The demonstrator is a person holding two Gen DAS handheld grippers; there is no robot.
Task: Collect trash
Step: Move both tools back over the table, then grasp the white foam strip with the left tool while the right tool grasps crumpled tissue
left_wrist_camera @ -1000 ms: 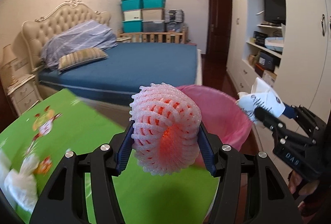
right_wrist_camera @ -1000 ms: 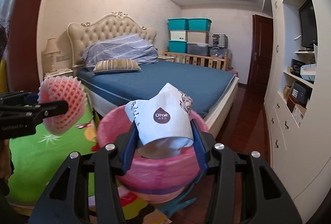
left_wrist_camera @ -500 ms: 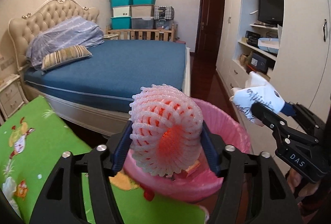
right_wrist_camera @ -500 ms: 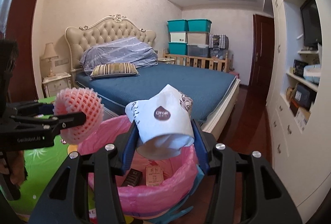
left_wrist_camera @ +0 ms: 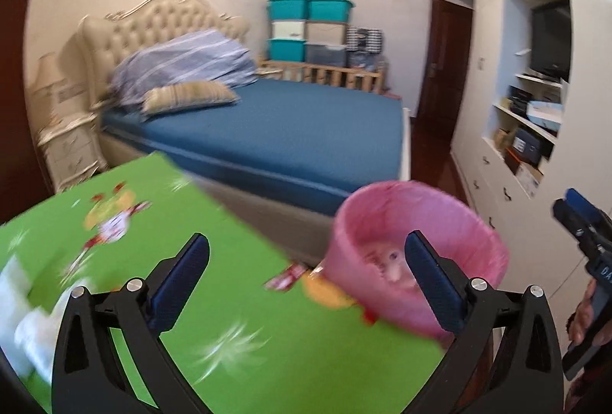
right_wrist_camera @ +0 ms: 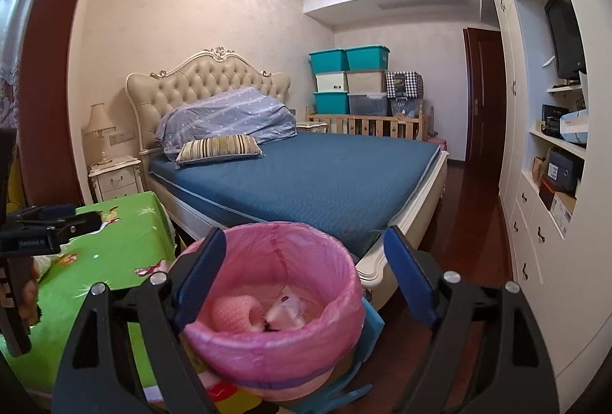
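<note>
A bin with a pink liner stands on the floor beside a green-covered table; it also shows in the left wrist view. Inside it lie the pink foam fruit net and the crumpled white paper cup. My right gripper is open and empty just above the bin. My left gripper is open and empty over the green table, left of the bin. White crumpled paper lies blurred at the table's left edge.
A small red wrapper lies on the green table near the bin. A blue bed is behind, a nightstand to its left. White cabinets with shelves line the right wall. Dark wood floor runs between.
Both grippers have opened and let go. The foam net and the paper cup have dropped into the pink bin. The left gripper has swung back left over the green table.
</note>
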